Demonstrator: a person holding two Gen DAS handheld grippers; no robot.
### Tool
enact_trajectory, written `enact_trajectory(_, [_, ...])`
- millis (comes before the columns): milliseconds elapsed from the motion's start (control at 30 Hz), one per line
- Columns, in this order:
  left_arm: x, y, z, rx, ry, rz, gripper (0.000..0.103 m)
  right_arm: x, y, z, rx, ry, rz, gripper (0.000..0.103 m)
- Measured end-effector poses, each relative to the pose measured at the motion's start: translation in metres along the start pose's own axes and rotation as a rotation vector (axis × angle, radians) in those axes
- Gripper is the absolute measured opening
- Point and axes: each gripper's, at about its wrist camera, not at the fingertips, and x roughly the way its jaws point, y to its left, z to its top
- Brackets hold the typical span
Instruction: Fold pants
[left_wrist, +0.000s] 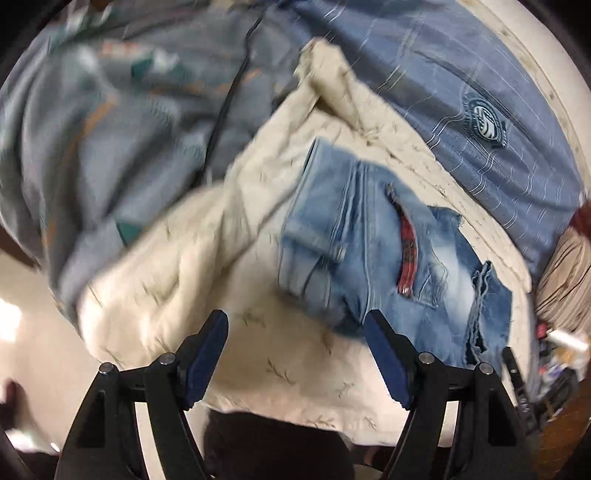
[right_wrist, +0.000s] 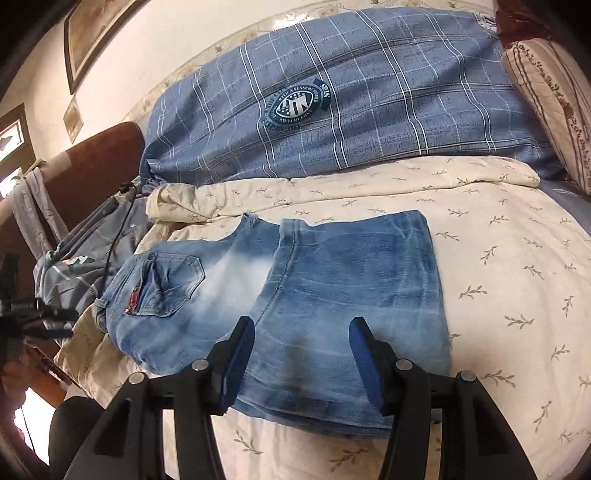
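Folded jeans (right_wrist: 288, 295) lie on a cream leaf-print quilt (right_wrist: 498, 258), blue plaid pillow (right_wrist: 351, 92) at 12 o'clock | left tongs (left_wrist: 295, 347) gape empty above the quilt | right tongs (right_wrist: 301, 354) half-open over the denim, gripping nothing

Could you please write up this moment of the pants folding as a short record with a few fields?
garment: light blue jeans, lying folded, back pocket up
surface: cream leaf-print quilt on a bed
behind: blue plaid pillow
left tongs: open, nothing between them, above the quilt beside the jeans
right tongs: open, over the near edge of the jeans; not seen to pinch the cloth
picture quality: left wrist view blurred, right wrist view sharp
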Motion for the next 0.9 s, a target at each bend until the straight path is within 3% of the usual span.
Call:
enact_trajectory(133, [0.017, 0.001, -0.003, -0.099, 0.057, -0.112, 0.076, 0.001, 0.004, -0.002, -0.010, 0.005, 0.002, 0.057])
enact_trajectory(300, [0.030, -0.005, 0.010, -0.149, 0.037, -0.137, 0.076, -0.006, 0.002, -0.003, -0.033, -0.005, -0.005, 0.057])
enact_trajectory(433, [0.049, -0.006, 0.017, -0.183, 0.072, -0.161, 0.076, -0.010, -0.012, -0.001, 0.017, -0.006, -0.002, 0.057])
enact_trajectory(633, [0.073, -0.007, 0.015, -0.233, 0.111, -0.152, 0.072, -0.010, -0.024, 0.004, 0.079, -0.003, 0.012, 0.057])
enact_trajectory(900, [0.073, -0.013, 0.020, -0.222, 0.078, -0.120, 0.053, -0.006, -0.016, 0.004, 0.047, 0.002, 0.021, 0.057])
